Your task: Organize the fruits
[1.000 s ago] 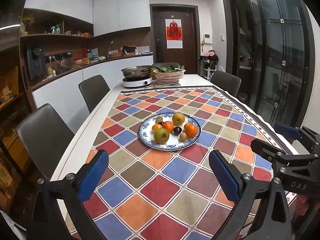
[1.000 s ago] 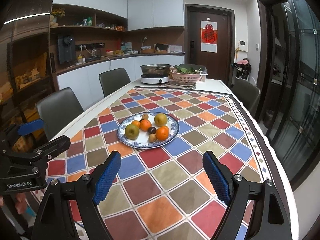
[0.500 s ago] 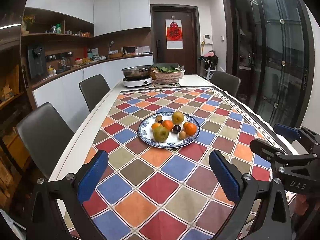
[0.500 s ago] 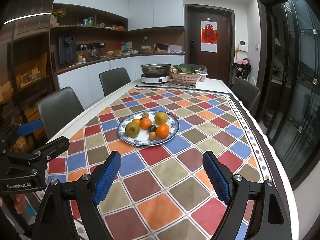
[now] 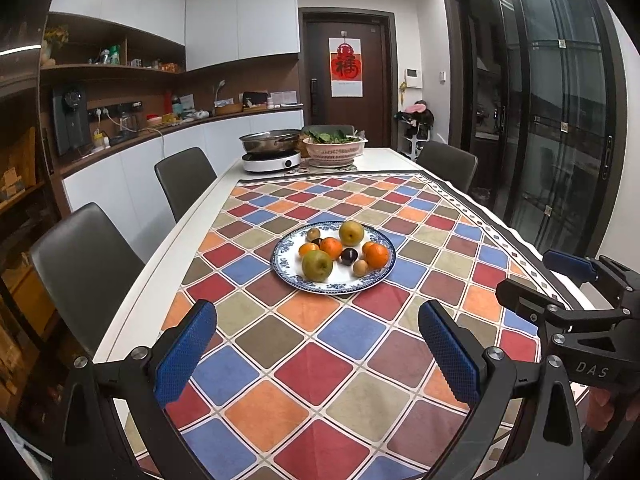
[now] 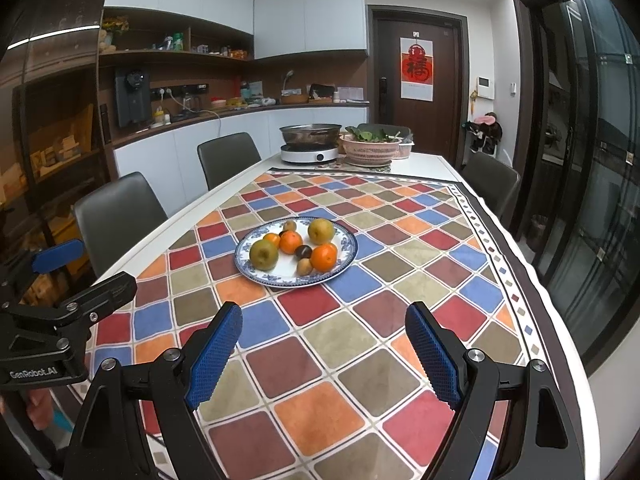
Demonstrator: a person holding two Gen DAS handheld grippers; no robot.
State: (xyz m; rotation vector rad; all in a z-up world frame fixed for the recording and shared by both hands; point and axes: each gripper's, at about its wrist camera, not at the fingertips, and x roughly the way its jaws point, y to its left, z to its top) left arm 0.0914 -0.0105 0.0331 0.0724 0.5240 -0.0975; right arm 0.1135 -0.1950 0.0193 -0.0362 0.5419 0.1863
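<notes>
A blue-rimmed white plate [image 5: 334,289] [image 6: 289,281] rests mid-table on the chequered cloth. It carries two green-brown pears [image 5: 317,265] [image 6: 263,254], three oranges [image 5: 377,256] [image 6: 323,257], a dark plum [image 5: 349,256] [image 6: 303,252] and two small brown kiwis [image 5: 360,267] [image 6: 304,267]. My left gripper [image 5: 312,314] hovers open above the cloth, well short of the plate, with nothing between its blue pads. My right gripper [image 6: 324,316] stands open the same way, also empty. Each view catches the other gripper at its edge: right gripper [image 5: 552,280], left gripper [image 6: 80,268].
At the table's far end stand an induction cooker with a steel pan [image 5: 271,151] [image 6: 310,142] and a pink basket of greens [image 5: 335,148] [image 6: 370,148]. Grey chairs [image 5: 84,268] [image 6: 116,216] line the left side; one [image 5: 448,164] is at the right. A glass door is at the right.
</notes>
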